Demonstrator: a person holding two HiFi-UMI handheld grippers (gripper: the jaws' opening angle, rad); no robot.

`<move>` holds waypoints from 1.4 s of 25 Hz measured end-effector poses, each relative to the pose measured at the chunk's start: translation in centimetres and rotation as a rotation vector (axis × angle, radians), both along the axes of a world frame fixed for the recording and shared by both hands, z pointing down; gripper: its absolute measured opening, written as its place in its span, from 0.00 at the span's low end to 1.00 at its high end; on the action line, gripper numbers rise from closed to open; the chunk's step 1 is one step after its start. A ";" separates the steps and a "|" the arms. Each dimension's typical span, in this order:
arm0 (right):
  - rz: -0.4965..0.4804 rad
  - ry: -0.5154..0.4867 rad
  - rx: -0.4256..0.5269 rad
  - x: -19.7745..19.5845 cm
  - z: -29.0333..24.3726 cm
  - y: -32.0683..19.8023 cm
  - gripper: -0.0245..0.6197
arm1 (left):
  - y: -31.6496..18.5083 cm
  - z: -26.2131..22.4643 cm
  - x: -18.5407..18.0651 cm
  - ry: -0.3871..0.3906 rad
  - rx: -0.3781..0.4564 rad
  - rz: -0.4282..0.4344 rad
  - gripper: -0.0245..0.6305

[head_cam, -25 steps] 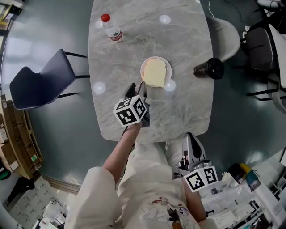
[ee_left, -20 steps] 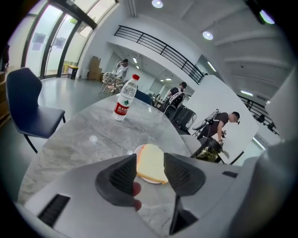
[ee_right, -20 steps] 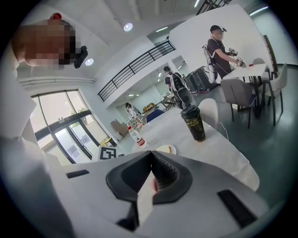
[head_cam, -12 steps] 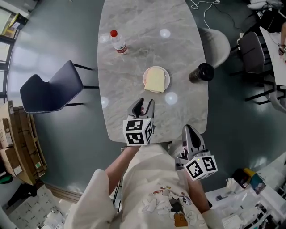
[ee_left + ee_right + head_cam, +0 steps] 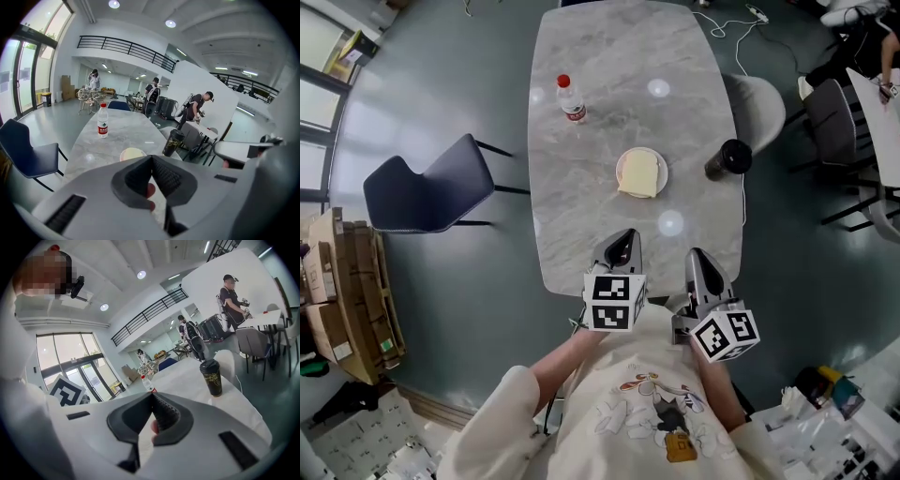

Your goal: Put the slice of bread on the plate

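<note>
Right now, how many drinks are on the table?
2. A red-capped water bottle stands toward the left side of the table in the head view, beyond the plate. A dark lidded cup stands at the table's right edge. Nothing seems hidden.

Big open hall, marble table on a glossy floor.
Oval grey marble table (image 5: 581, 216) on shiny grey-green floor (image 5: 459, 94); dark blue chair (image 5: 422, 192) at its left side, white chair (image 5: 764, 108) at its right, dark chairs (image 5: 830, 117) further right. Cardboard boxes (image 5: 342, 300) stacked at far left. Tall windows (image 5: 18, 79), white walls, black mezzanine railing (image 5: 126, 47), round ceiling lights (image 5: 170, 23) lit.
</note>
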State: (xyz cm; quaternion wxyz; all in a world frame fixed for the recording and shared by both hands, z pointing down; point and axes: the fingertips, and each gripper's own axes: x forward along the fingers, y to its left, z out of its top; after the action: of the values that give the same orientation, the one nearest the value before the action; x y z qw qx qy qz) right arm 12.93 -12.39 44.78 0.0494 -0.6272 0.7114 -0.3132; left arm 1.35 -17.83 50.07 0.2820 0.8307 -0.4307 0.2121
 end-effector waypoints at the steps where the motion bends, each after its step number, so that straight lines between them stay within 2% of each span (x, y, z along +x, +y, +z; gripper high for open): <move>1: -0.003 -0.004 0.005 -0.4 -0.1 -0.2 0.05 | 0.1 -0.4 -0.1 0.001 0.005 0.006 0.05; 9: -0.060 0.010 0.044 -2.5 -0.7 -0.7 0.05 | 2.9 -1.8 -0.5 -0.006 -0.007 0.048 0.05; 15: -0.088 0.082 0.021 -3.1 -0.7 -0.4 0.05 | 3.2 -2.8 -1.1 0.020 -0.002 0.014 0.05; 20: -0.092 0.079 0.018 -3.4 -0.7 -0.4 0.05 | 3.1 -2.7 -1.6 0.051 -0.022 -0.012 0.05; 31: -0.091 0.077 0.013 -4.5 -0.5 0.7 0.05 | 4.1 -2.5 -2.4 0.073 -0.039 -0.002 0.05; 33: -0.100 0.073 0.013 -5.9 -0.2 0.1 0.05 | 3.6 -2.4 -3.6 0.079 -0.040 -0.006 0.05; 35: -0.156 0.064 0.027 -8.9 0.0 -2.1 0.05 | 1.7 -2.7 -6.5 0.082 -0.012 -0.041 0.05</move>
State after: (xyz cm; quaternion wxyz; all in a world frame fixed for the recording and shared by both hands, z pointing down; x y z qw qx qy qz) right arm 4.05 -14.49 44.78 0.0106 -0.5789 0.7634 -0.2864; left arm -5.12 -16.12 47.33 0.3084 0.8281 -0.4344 0.1746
